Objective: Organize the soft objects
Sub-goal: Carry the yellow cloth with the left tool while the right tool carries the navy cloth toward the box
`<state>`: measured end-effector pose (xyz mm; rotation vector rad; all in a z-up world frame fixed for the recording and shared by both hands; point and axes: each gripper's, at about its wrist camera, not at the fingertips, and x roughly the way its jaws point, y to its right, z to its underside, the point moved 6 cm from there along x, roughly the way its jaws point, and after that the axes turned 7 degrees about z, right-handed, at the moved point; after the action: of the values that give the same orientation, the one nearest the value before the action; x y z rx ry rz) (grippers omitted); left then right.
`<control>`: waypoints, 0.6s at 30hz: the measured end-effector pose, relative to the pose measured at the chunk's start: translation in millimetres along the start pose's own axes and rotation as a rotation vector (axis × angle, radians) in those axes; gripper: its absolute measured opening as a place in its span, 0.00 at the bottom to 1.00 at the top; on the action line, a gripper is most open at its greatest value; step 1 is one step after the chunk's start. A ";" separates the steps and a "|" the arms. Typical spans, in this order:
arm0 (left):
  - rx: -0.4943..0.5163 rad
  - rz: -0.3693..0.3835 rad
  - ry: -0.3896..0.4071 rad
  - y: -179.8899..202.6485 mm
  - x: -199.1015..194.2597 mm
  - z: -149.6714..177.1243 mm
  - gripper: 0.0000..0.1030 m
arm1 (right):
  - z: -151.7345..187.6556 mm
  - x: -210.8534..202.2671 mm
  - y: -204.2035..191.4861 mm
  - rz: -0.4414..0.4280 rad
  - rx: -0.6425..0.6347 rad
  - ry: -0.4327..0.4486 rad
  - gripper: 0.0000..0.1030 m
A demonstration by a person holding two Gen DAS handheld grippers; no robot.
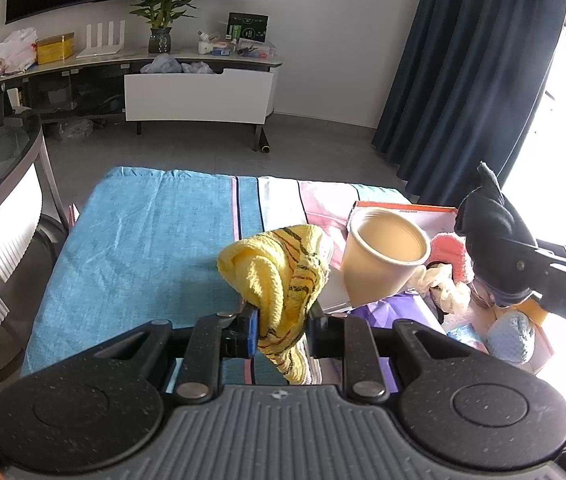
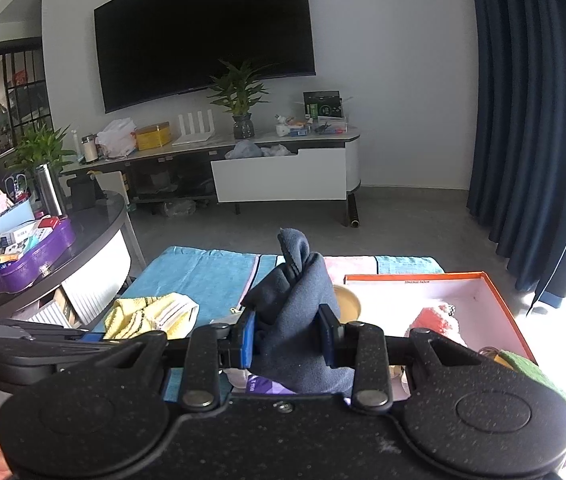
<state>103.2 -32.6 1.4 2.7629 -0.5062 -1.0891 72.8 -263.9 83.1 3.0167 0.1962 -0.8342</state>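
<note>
Terry cloth, striped blue and pink, covers the table (image 1: 143,240); the orange-rimmed cardboard box (image 2: 495,300) sits at its right end. The left gripper (image 1: 282,330) is clamped on a limp yellow knitted cloth (image 1: 279,276) with dark stripes, held aloft. The right gripper (image 2: 287,336) pinches a bunched dark navy cloth (image 2: 299,300) (possibly a sock). Both look light and floppy; mid-bundle grips suit them.

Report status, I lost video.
Left hand-held gripper shut on yellow cloth. Right hand-held gripper shut on dark cloth. Paper cup close ahead.
</note>
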 end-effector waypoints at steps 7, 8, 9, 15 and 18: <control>0.011 0.000 -0.008 6.4 3.1 -0.1 0.23 | 3.4 -1.2 8.5 0.009 0.022 -0.002 0.38; 0.011 0.001 -0.009 7.0 3.8 -0.2 0.23 | 3.2 -0.5 9.7 0.011 0.024 -0.003 0.38; 0.013 0.003 -0.010 8.3 4.3 0.0 0.23 | 3.6 -0.5 11.0 0.012 0.027 -0.004 0.38; 0.029 0.011 -0.016 19.0 7.6 0.6 0.23 | 4.0 -0.1 16.5 0.019 0.044 -0.002 0.38; 0.039 0.016 -0.020 24.9 9.7 0.5 0.23 | 3.7 -0.4 19.7 0.023 0.050 0.000 0.38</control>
<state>103.0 -59.3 0.8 2.7791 -0.5577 -1.1155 73.0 -283.6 79.6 3.0583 0.1422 -0.8505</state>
